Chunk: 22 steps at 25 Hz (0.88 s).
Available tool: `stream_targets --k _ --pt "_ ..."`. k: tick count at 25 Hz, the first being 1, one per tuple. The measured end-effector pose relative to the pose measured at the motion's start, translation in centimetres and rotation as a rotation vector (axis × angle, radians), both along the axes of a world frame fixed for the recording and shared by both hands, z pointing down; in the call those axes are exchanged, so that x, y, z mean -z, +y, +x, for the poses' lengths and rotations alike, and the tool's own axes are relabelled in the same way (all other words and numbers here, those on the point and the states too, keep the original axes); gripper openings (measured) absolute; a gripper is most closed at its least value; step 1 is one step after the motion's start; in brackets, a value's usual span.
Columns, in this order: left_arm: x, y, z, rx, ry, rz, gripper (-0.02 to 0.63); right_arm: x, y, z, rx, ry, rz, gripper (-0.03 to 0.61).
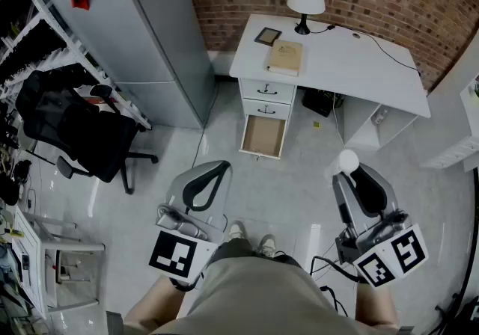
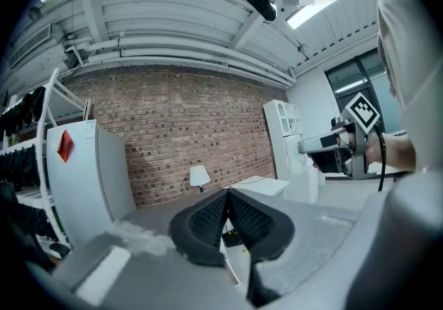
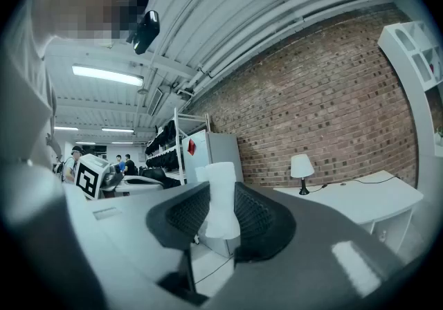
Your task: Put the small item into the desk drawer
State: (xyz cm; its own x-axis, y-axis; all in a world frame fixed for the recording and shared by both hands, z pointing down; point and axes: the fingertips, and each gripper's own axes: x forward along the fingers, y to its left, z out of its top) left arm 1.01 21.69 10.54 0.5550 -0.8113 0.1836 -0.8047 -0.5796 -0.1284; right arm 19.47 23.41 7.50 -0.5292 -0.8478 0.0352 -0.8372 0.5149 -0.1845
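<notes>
Now the right gripper [image 3: 221,213] clamps the small white item [image 3: 220,180] between its pads.

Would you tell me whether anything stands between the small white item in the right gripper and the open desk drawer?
Nothing visible does. Only bare grey floor lies between the small white plastic item in the right gripper and the open bottom drawer of the white desk; the black office chair stands off to the left.
</notes>
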Motion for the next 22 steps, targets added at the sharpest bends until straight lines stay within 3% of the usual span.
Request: stream_targets --k 22 --pt "-1.3 2.3 0.9 0.018 -0.006 -0.016 0.002 -1.9 2.1 1.0 0.023 -0.045 -0.037 0.116"
